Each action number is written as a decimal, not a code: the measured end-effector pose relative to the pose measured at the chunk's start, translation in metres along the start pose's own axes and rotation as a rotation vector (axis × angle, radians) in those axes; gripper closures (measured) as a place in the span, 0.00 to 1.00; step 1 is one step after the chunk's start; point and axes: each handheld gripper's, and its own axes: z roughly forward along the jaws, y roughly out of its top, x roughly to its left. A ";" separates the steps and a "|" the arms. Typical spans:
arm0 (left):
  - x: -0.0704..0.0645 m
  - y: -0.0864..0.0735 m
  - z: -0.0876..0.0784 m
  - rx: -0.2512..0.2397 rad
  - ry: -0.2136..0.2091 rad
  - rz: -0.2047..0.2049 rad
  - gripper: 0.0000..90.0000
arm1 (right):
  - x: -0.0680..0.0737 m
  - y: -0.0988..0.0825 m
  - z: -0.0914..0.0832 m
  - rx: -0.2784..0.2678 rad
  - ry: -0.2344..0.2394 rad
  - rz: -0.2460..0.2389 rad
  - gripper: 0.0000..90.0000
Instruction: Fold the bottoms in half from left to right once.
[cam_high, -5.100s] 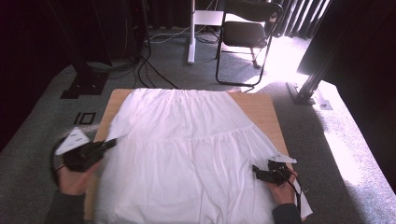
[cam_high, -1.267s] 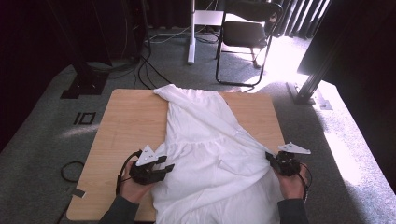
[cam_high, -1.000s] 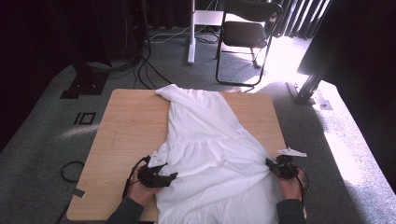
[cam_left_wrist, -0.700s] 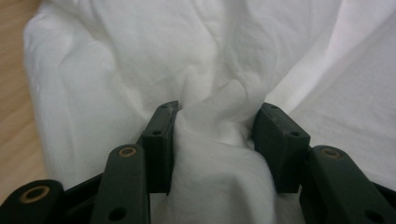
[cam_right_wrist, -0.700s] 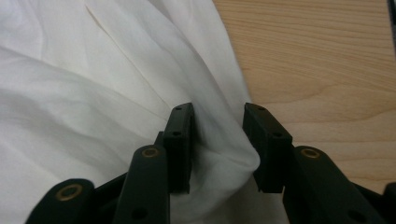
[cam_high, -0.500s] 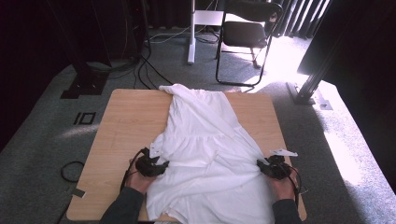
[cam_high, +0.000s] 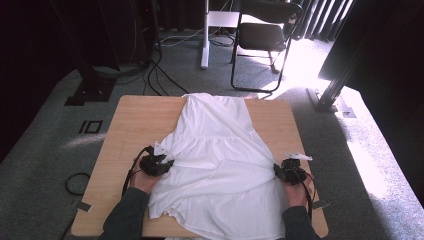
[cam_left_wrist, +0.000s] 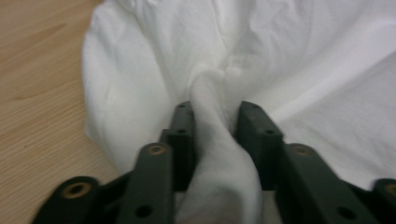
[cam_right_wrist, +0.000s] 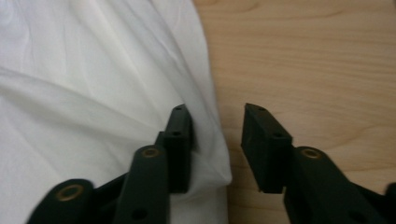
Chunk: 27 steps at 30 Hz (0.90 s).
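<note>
A white garment (cam_high: 220, 155) lies spread down the middle of the wooden desk (cam_high: 135, 120), narrow at the far edge and widening toward the person. At its left edge the left claw (cam_left_wrist: 215, 123) has just been closing and now pinches a raised fold of the cloth between its jaws. At the right edge the right claw (cam_right_wrist: 212, 128) stands released, the garment's hem lying in the gap between its parted jaws.

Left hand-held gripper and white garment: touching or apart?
Touching. The left gripper view shows the left hand-held gripper with a bunched fold of white garment pressed between its jaws.
</note>
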 end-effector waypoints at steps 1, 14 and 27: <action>0.001 -0.002 -0.011 -0.034 -0.009 -0.020 0.66 | 0.003 0.002 -0.008 -0.029 -0.007 -0.005 0.63; -0.002 -0.032 -0.055 -0.086 -0.011 -0.047 0.57 | 0.061 0.025 -0.023 -0.113 0.214 -0.177 0.44; -0.042 -0.086 -0.055 0.018 -0.138 -0.052 0.55 | 0.088 0.016 0.013 0.067 0.291 -0.243 0.84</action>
